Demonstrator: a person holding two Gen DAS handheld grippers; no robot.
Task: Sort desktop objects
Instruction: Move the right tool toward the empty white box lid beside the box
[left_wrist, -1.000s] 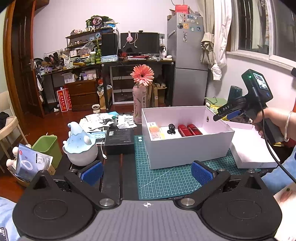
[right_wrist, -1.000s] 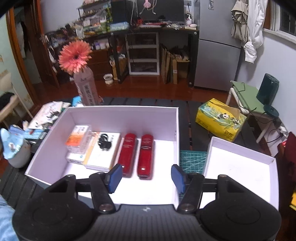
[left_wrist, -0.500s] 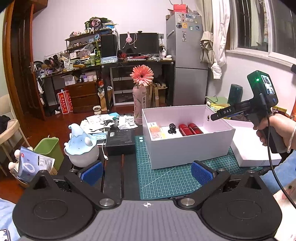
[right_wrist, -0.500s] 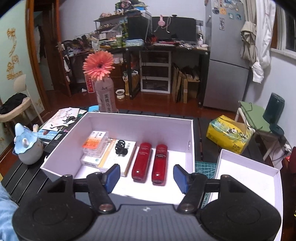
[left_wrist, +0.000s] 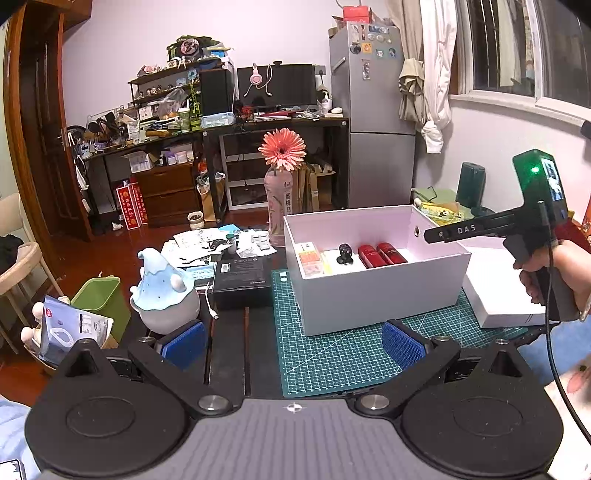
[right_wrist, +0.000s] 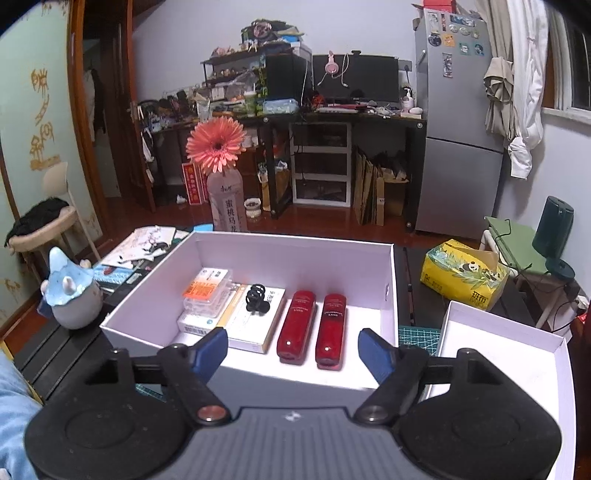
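Note:
A white box (left_wrist: 380, 295) (right_wrist: 258, 247) stands on the green cutting mat (left_wrist: 332, 354). In it lie two red cases (right_wrist: 312, 325) (left_wrist: 380, 254), a black hair clip (right_wrist: 256, 295) (left_wrist: 345, 254) on a white booklet, and an orange-labelled small box (right_wrist: 207, 290) (left_wrist: 310, 256). My left gripper (left_wrist: 291, 341) is open and empty, low over the table in front of the box. My right gripper (right_wrist: 291, 349) is open and empty, raised at the box's near edge; its body (left_wrist: 535, 221) shows at the box's right end in the left wrist view.
The white box lid (right_wrist: 506, 362) (left_wrist: 502, 295) lies right of the box. A blue-white figurine (left_wrist: 162, 295) (right_wrist: 70, 291), a black carton (left_wrist: 243, 278) and papers (left_wrist: 214, 243) lie to the left. A bottle with a pink flower (left_wrist: 280, 199) (right_wrist: 225, 199) stands behind. A yellow tissue box (right_wrist: 465, 275) sits far right.
My right gripper has lifted and drawn back from over the box, still open and empty. My left gripper has stayed in place.

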